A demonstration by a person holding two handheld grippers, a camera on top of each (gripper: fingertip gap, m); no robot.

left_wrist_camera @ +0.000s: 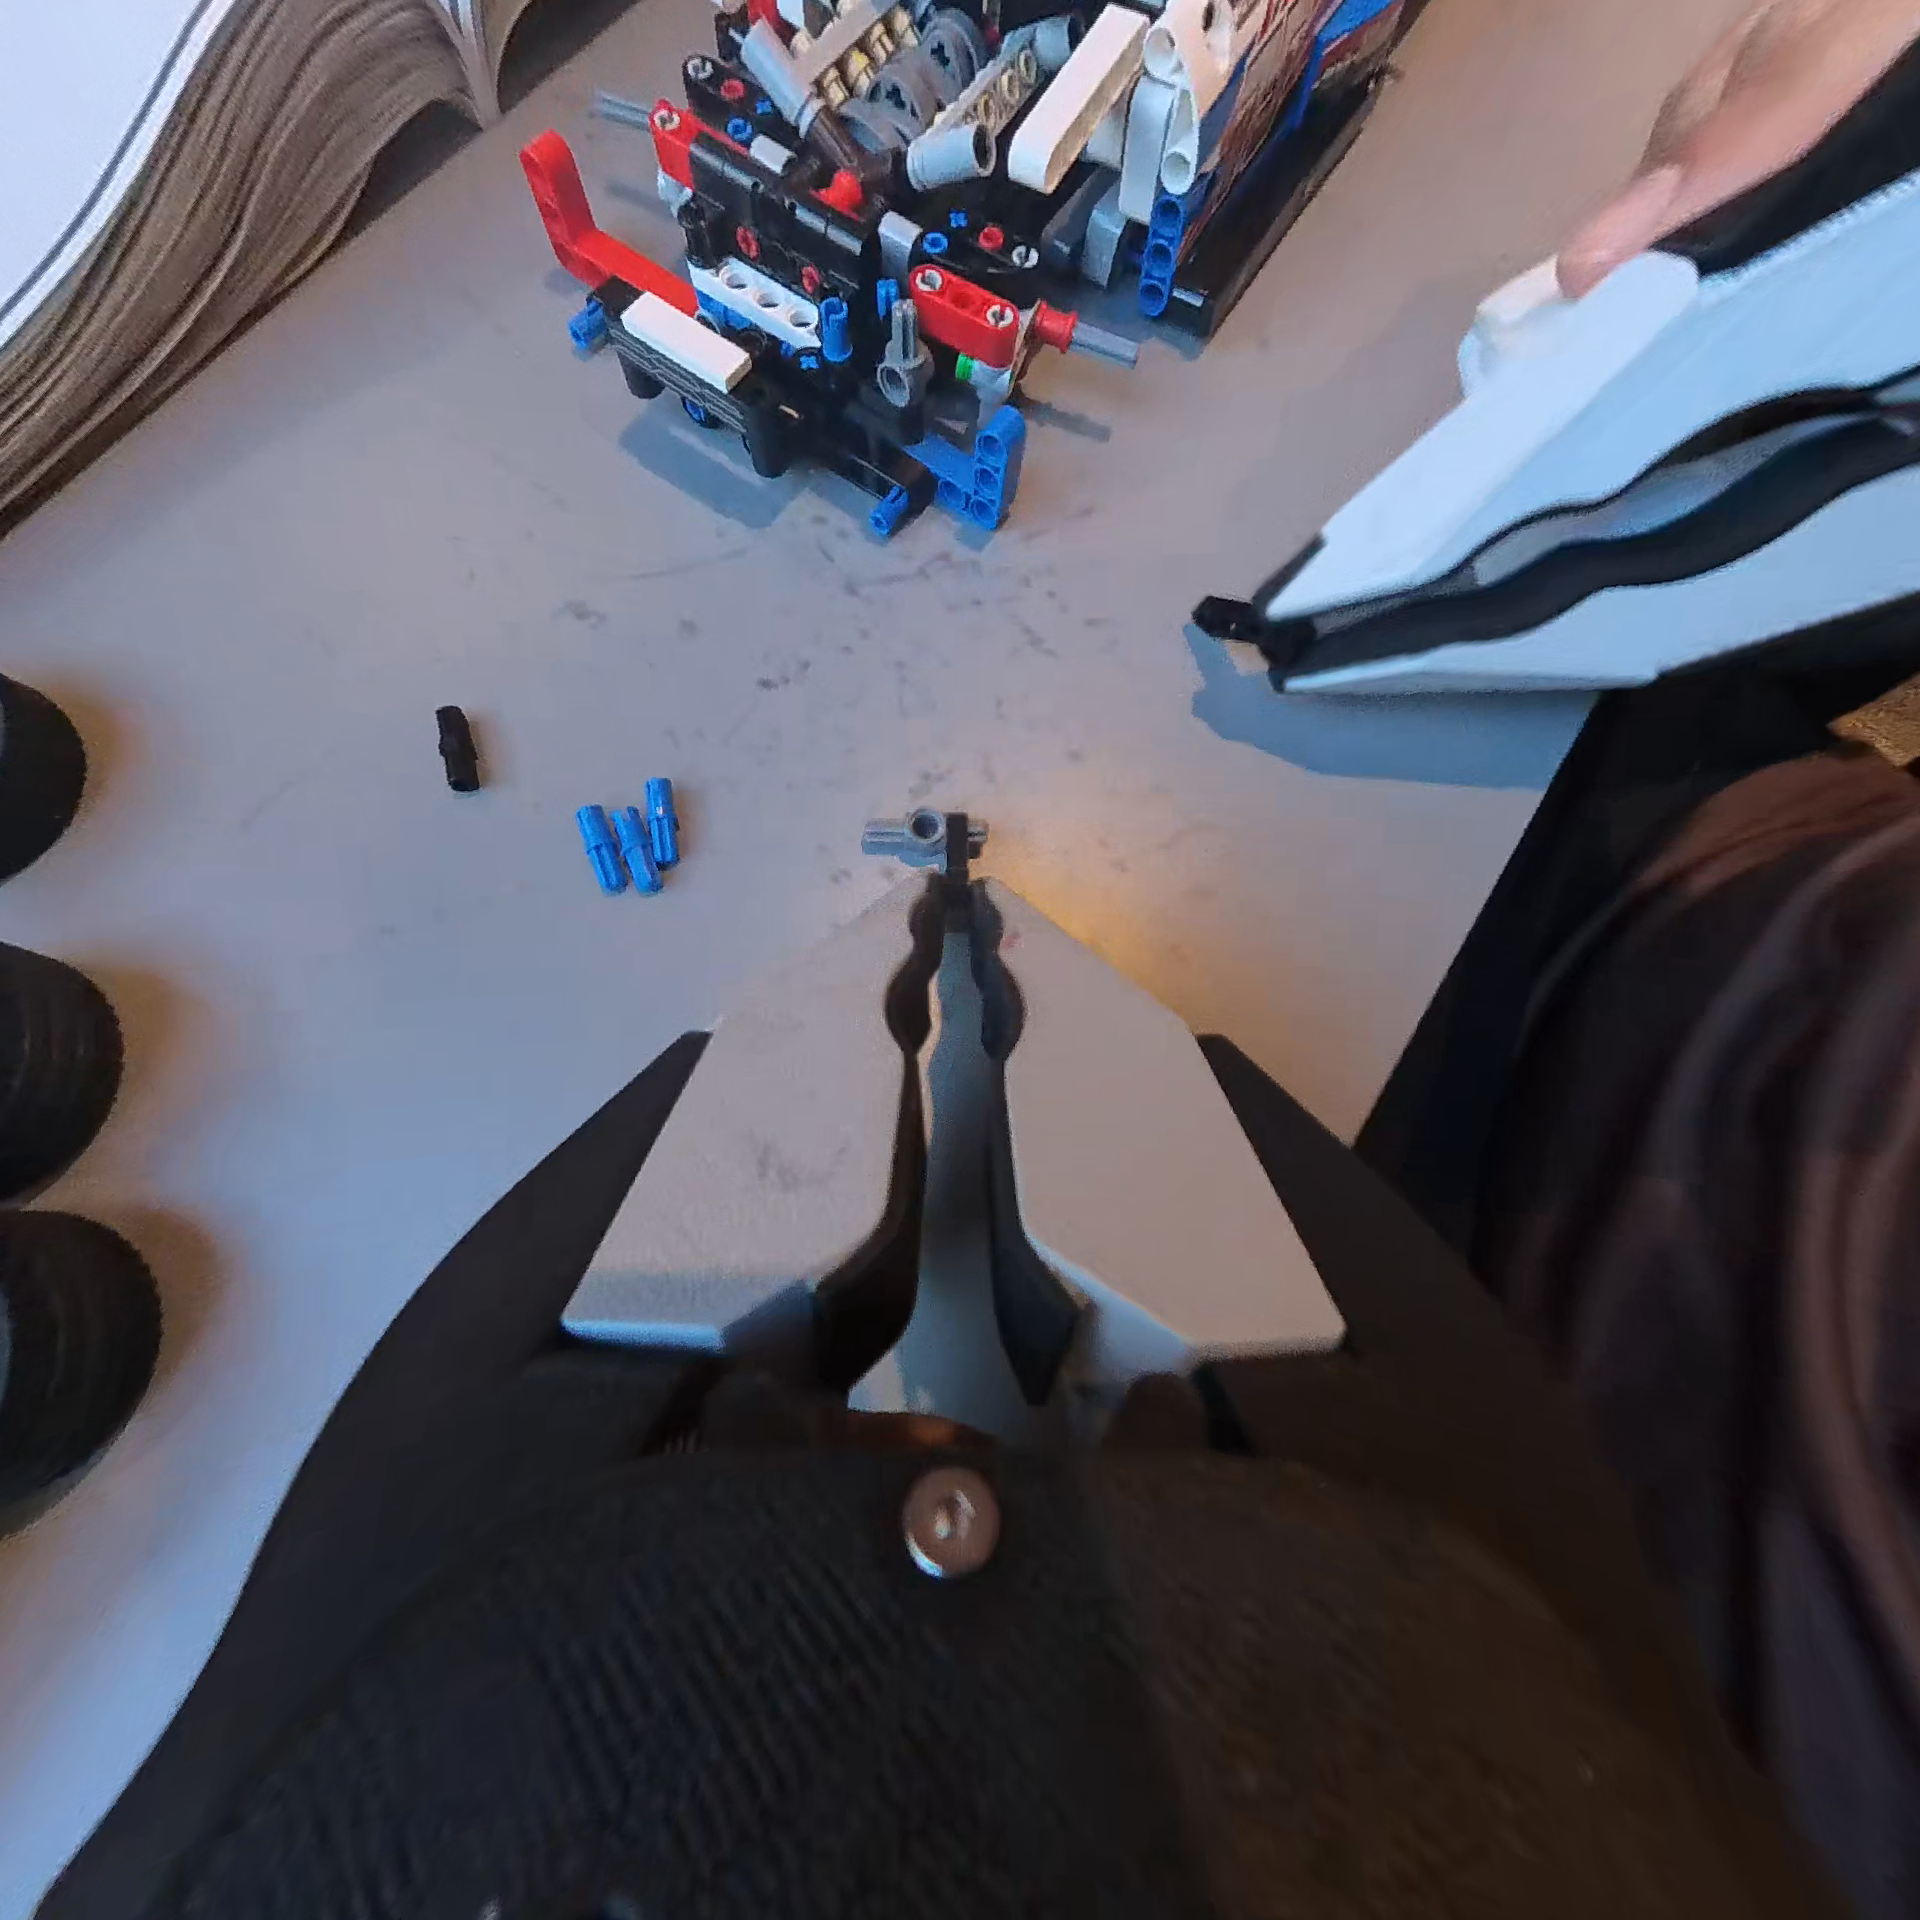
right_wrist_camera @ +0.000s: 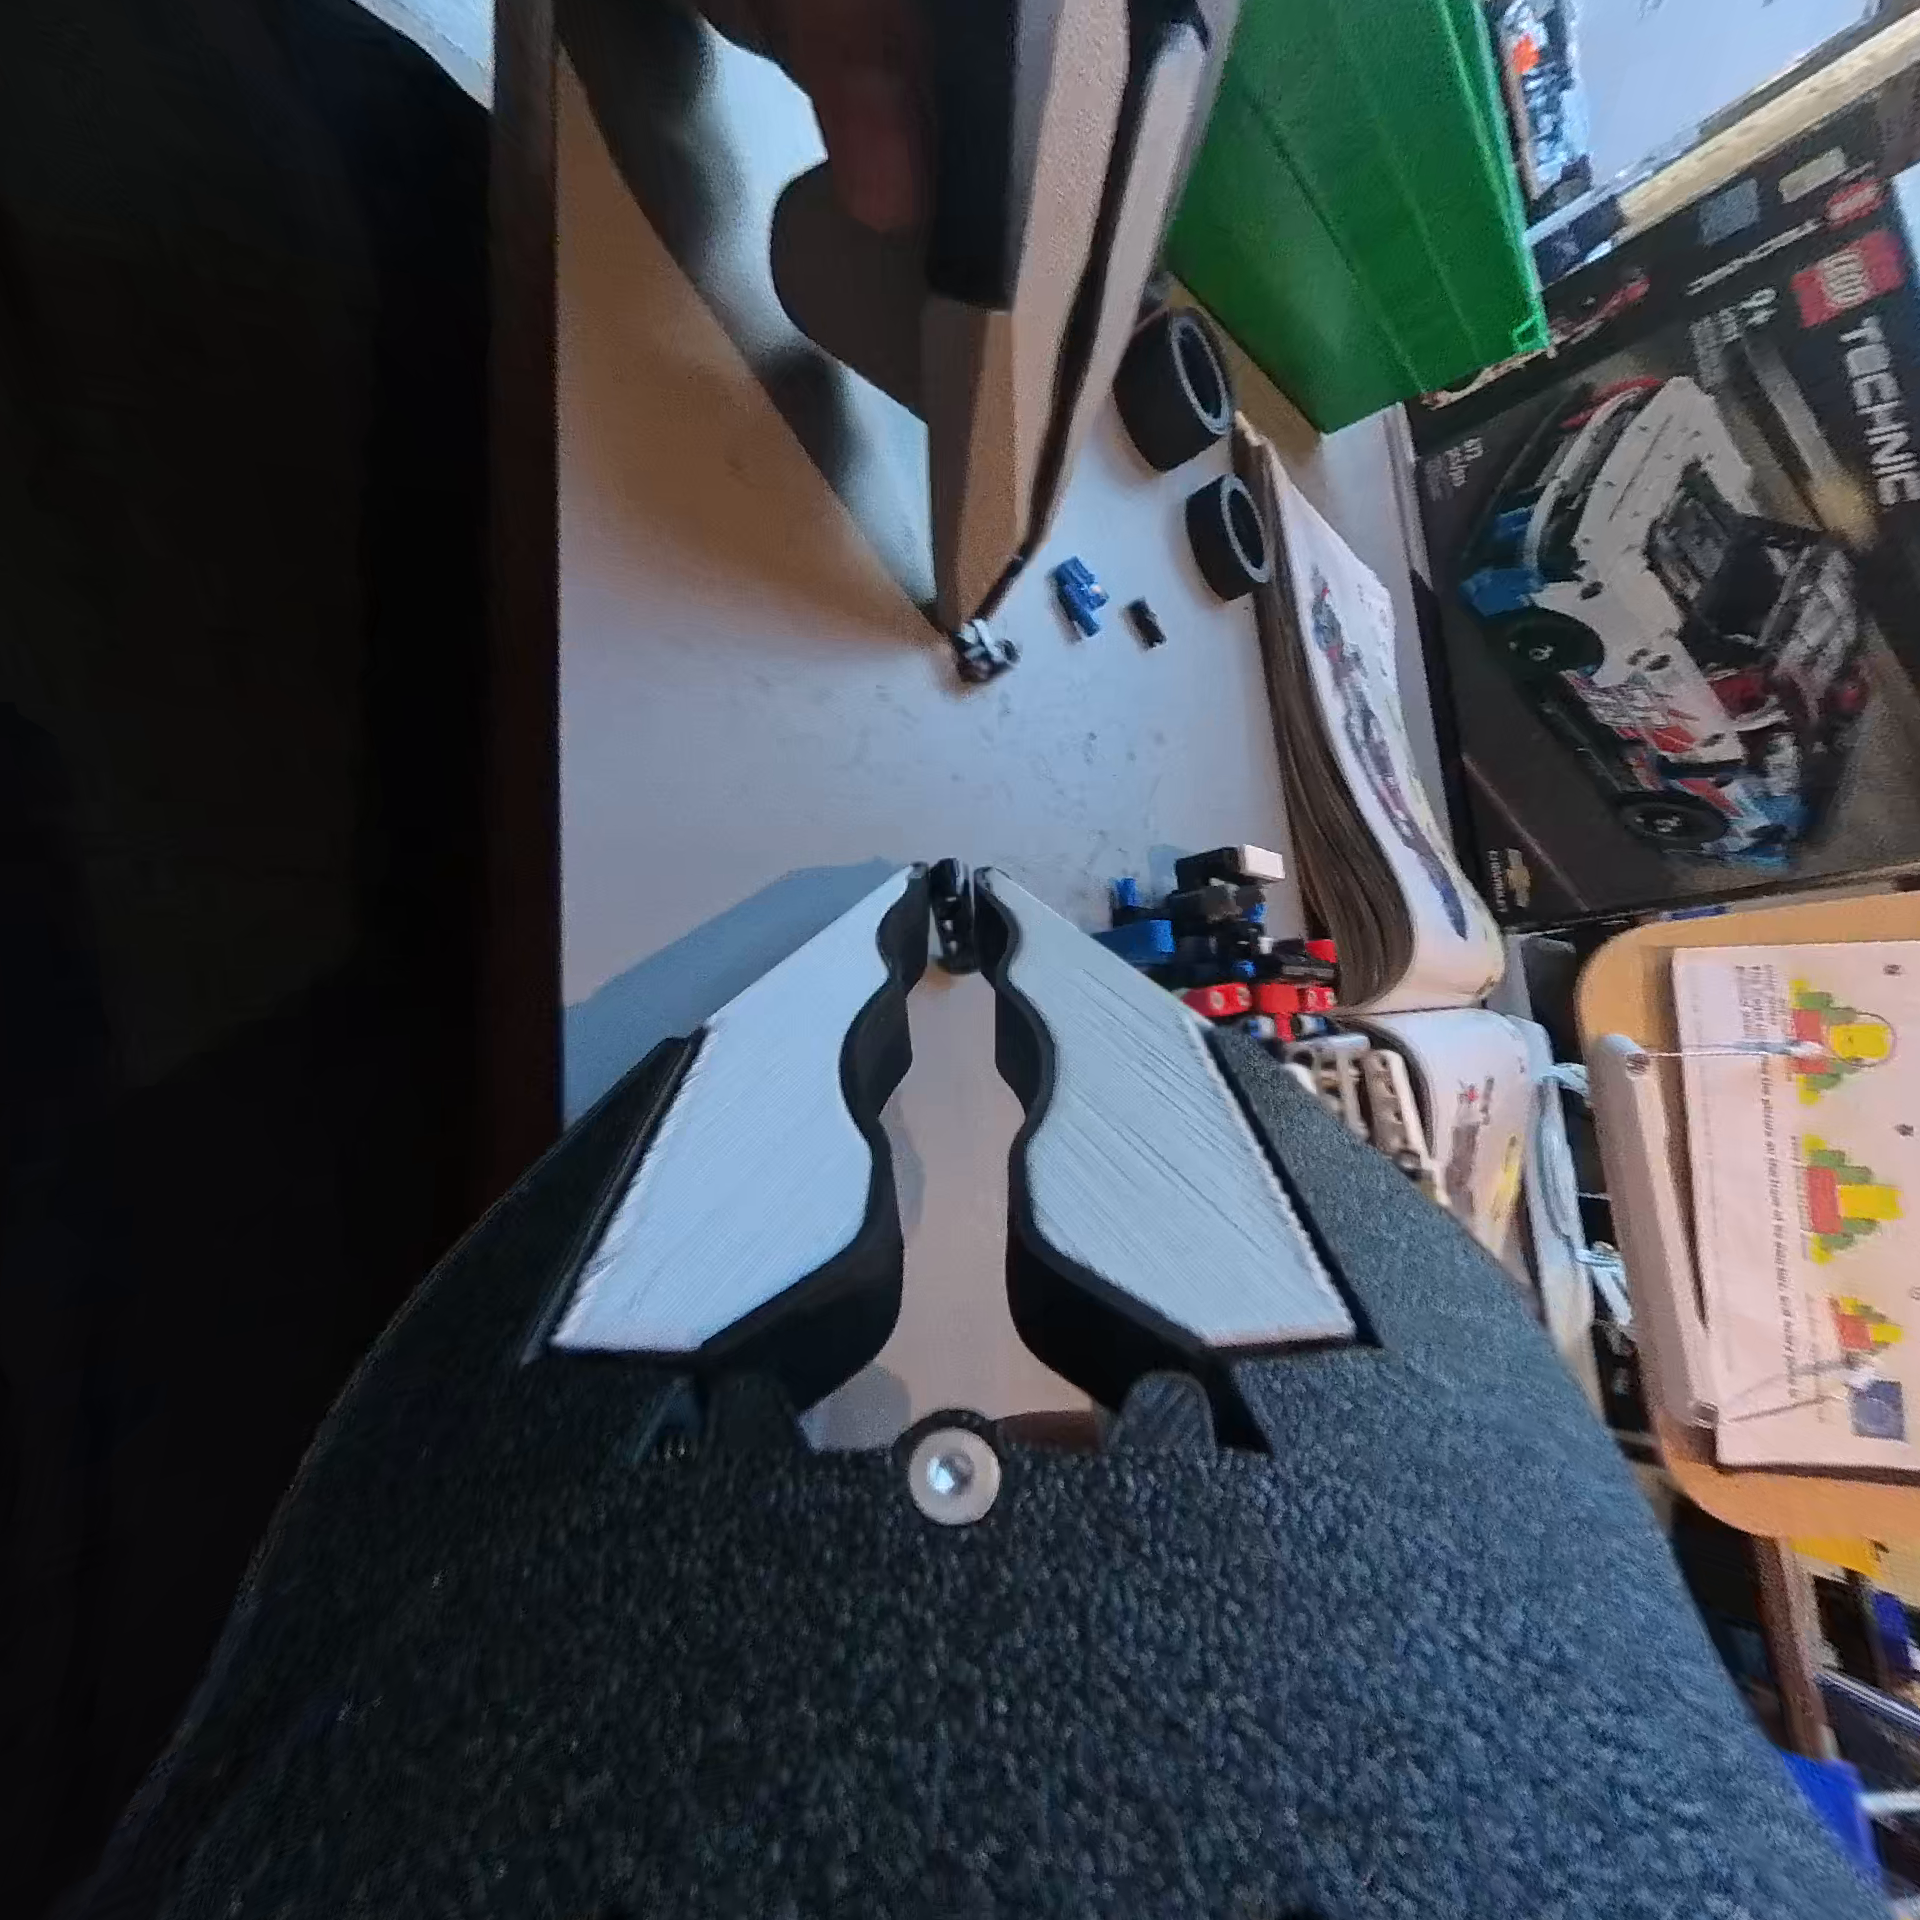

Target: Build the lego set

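Note:
My left gripper (left_wrist_camera: pixel 956 896) is shut low over the table. A thin black pin (left_wrist_camera: pixel 958 847) sticks out from between its fingertips, and a small grey connector (left_wrist_camera: pixel 914 831) sits on the pin's far end. The right wrist view shows this gripper (right_wrist_camera: pixel 954 623) with that small piece (right_wrist_camera: pixel 985 652) at its tip on the table. My right gripper (right_wrist_camera: pixel 951 883) is shut on a small black piece with holes (right_wrist_camera: pixel 951 920), with both pads against it. It shows at the right of the left wrist view (left_wrist_camera: pixel 1226 618). The part-built car model (left_wrist_camera: pixel 883 260) stands at the far side.
Three blue pins (left_wrist_camera: pixel 629 844) and a loose black pin (left_wrist_camera: pixel 457 748) lie left of my left gripper. Black tyres (left_wrist_camera: pixel 42 1039) stand at the left edge. An open instruction book (left_wrist_camera: pixel 208 208) lies far left. A green bin (right_wrist_camera: pixel 1351 208) and the set's box (right_wrist_camera: pixel 1714 623) stand beyond. The left gripper's tips are roughly 7 cm from the right gripper's.

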